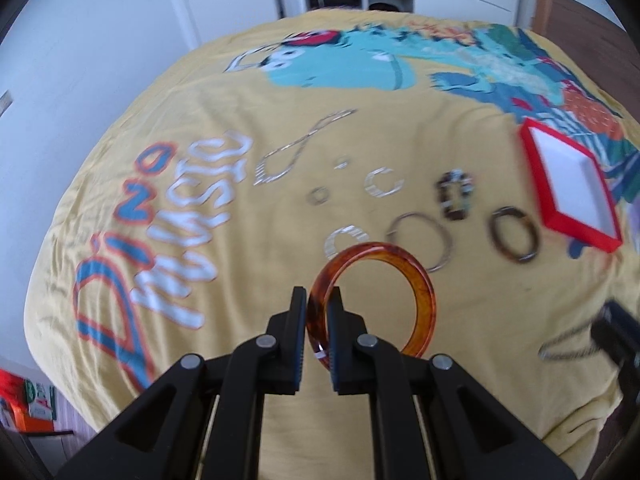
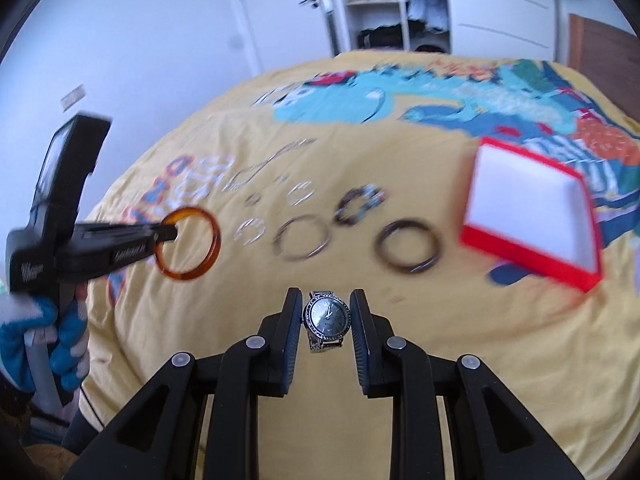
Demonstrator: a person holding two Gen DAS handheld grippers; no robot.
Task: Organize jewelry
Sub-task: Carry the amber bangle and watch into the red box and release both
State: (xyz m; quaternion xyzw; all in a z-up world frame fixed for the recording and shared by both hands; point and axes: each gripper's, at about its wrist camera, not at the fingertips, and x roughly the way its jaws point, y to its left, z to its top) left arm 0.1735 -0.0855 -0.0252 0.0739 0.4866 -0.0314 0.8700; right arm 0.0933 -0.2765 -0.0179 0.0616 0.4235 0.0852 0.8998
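Note:
My left gripper [image 1: 319, 296] is shut on an amber bangle [image 1: 416, 280] and holds it above the yellow bedspread [image 1: 280, 248]; it also shows in the right wrist view [image 2: 170, 234] with the bangle [image 2: 208, 252]. My right gripper [image 2: 326, 300] is shut on a silver watch [image 2: 327, 316], lifted off the bed. A red box with a white inside [image 1: 568, 188] [image 2: 532, 208] lies open at the right. Several bangles, rings and a chain [image 1: 296, 148] lie in between.
A dark bangle [image 1: 514, 234] [image 2: 408, 248], a thin silver bangle [image 1: 420, 244] [image 2: 302, 242] and a chunky link bracelet [image 1: 456, 196] [image 2: 360, 204] lie near the box. A wardrobe [image 2: 380, 4] stands beyond the bed.

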